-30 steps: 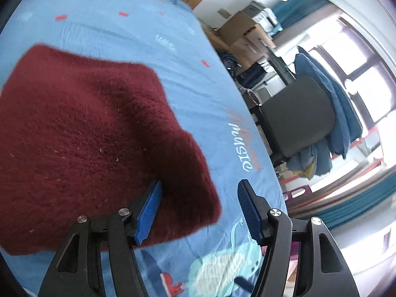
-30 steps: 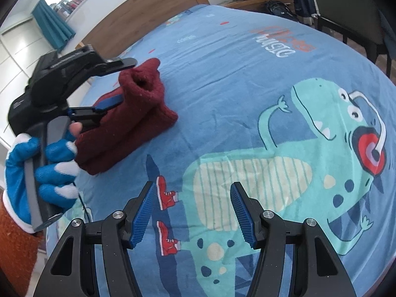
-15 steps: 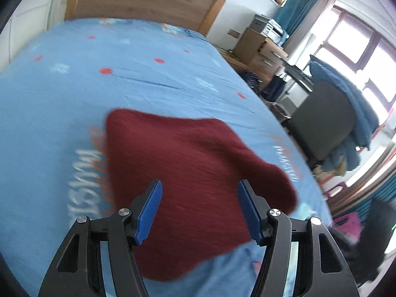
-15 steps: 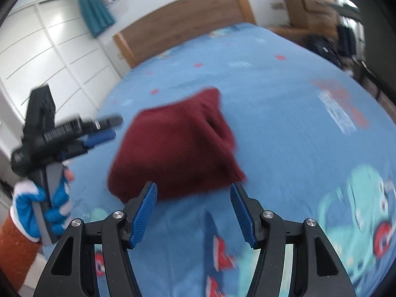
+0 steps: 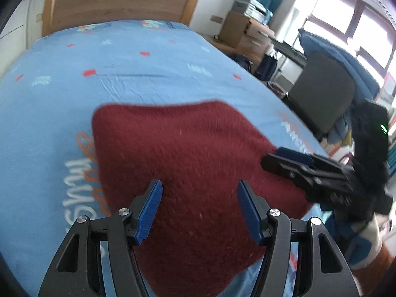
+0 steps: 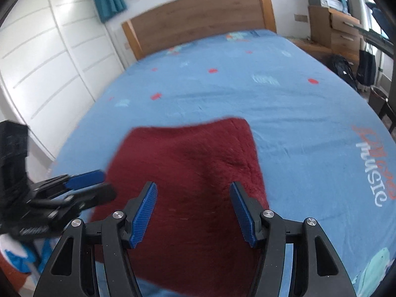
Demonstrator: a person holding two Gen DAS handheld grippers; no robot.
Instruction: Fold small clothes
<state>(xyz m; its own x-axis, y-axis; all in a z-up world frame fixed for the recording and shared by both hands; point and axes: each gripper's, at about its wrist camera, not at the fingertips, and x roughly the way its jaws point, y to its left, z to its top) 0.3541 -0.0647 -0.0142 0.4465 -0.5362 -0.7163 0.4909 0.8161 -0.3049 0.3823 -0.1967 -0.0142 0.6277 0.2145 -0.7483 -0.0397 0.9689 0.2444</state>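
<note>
Two grippers are seen here, one per hand, and both are spread wide with nothing between the blue pads. The left gripper [image 5: 200, 210] is hovered over the near half of the garment, jaws parted about as far as they go; whether the pads actually brush the fabric can't be told from the left wrist view, since it's a bit blurred. Same story for the right gripper [image 6: 193, 214]: jaws apart, empty, poised above the near edge of the cloth.

One piece of clothing is counted: a fuzzy dark red knit sweater [image 5: 188, 163], folded into a chunky rectangle and laid flat on the blue bedsheet [image 5: 118, 74], roughly mid-bed and toward the foot end. In the right wrist view the same sweater [image 6: 198, 163] is shown with the printed "MUSIC" lettering [image 6: 371, 173] well off to its right.

Each gripper is caught by the other's camera too, at the sweater's side edges.

Also counted: one wooden headboard [image 6: 198, 14], one white wardrobe [image 6: 44, 61], one dark chair [image 5: 321, 91] beside the bed.
</note>
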